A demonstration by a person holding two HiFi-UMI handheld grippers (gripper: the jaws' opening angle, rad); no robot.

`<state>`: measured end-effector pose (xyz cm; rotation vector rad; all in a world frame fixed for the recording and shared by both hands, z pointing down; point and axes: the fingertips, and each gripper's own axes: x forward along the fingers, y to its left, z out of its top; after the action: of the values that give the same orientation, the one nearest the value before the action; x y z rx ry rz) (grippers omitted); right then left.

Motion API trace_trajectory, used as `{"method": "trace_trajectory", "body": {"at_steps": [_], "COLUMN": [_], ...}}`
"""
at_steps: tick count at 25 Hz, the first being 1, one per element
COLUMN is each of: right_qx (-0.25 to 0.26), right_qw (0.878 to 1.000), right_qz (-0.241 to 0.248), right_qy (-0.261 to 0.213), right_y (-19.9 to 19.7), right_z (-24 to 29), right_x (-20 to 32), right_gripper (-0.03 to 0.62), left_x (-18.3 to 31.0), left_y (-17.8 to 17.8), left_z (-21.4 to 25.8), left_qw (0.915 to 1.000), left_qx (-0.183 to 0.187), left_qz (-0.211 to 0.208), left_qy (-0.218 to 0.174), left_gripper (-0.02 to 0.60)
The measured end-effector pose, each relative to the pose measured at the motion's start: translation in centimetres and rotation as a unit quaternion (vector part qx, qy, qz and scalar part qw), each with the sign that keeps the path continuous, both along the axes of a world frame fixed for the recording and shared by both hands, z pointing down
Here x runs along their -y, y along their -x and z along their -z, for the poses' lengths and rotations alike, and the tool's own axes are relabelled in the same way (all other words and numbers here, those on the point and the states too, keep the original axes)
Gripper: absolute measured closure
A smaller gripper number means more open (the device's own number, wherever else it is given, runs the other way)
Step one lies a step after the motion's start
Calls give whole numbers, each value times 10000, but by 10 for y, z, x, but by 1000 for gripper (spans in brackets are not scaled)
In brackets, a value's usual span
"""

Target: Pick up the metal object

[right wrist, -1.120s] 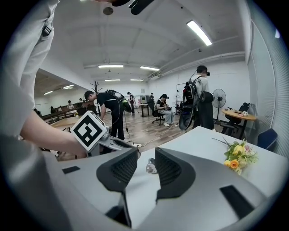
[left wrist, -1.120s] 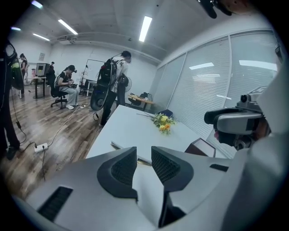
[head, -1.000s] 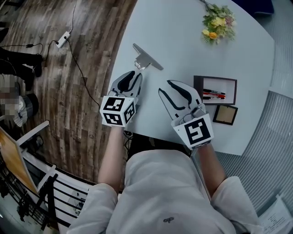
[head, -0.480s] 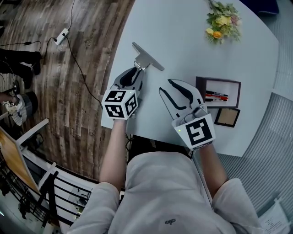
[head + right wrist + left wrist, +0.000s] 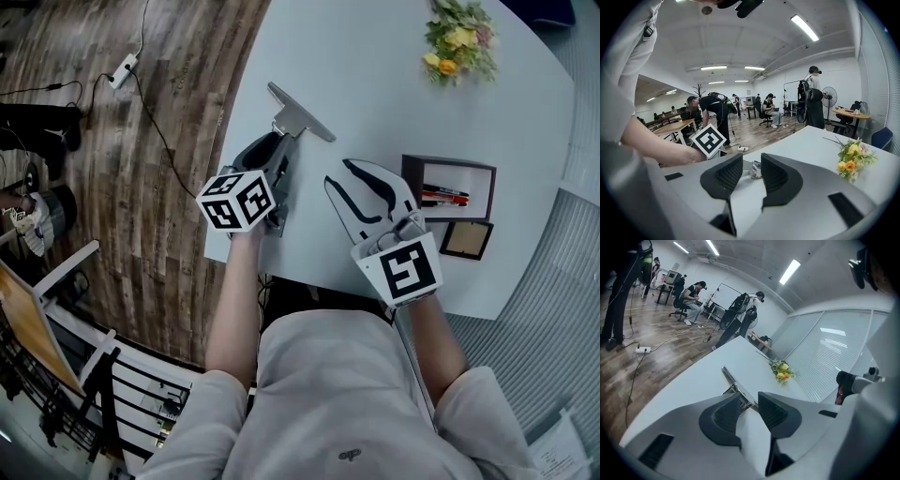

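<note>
The metal object (image 5: pixel 298 114), a flat plate with a long bar across its far end, lies on the white table (image 5: pixel 375 75) near the left edge. My left gripper (image 5: pixel 278 148) is tilted on its side just short of it, jaws apart, tips at the plate's near end. In the left gripper view the metal object (image 5: pixel 735 384) shows just beyond the gap of the left gripper (image 5: pixel 749 401). My right gripper (image 5: pixel 361 186) hovers open to the right, holding nothing. In the right gripper view the metal object (image 5: pixel 753 168) lies past the right gripper (image 5: pixel 751 172).
A bunch of yellow flowers (image 5: pixel 459 37) lies at the far right. A dark tray with pens (image 5: pixel 448 187) and a small framed square (image 5: pixel 466 239) sit right of the right gripper. The table's curved edge (image 5: pixel 225 122) drops to wood floor with a power strip (image 5: pixel 120 70).
My left gripper has moved forward to the metal object's near end and rolled onto its side. The right gripper has barely moved.
</note>
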<state>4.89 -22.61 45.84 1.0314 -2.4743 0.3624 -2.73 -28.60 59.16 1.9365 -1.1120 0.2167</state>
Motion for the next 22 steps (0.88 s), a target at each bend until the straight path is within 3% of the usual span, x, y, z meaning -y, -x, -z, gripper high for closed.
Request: {"method": "trace_trajectory", "body": {"at_steps": [6, 22], "right_qx": [9, 50], "right_qw": [10000, 9999], "right_qz": [16, 102], "right_qy": [26, 101], "right_y": [-1, -6], "right_z": [-3, -8], "right_x": [-1, -6], "right_gripper": [466, 467], "left_x": [5, 12], "left_y": [0, -7], "left_z": [-6, -14], "left_qw": [9991, 9977], "left_qx": [-321, -429], "left_qz": [242, 450], "left_qy": [156, 262], "left_gripper": [462, 462]}}
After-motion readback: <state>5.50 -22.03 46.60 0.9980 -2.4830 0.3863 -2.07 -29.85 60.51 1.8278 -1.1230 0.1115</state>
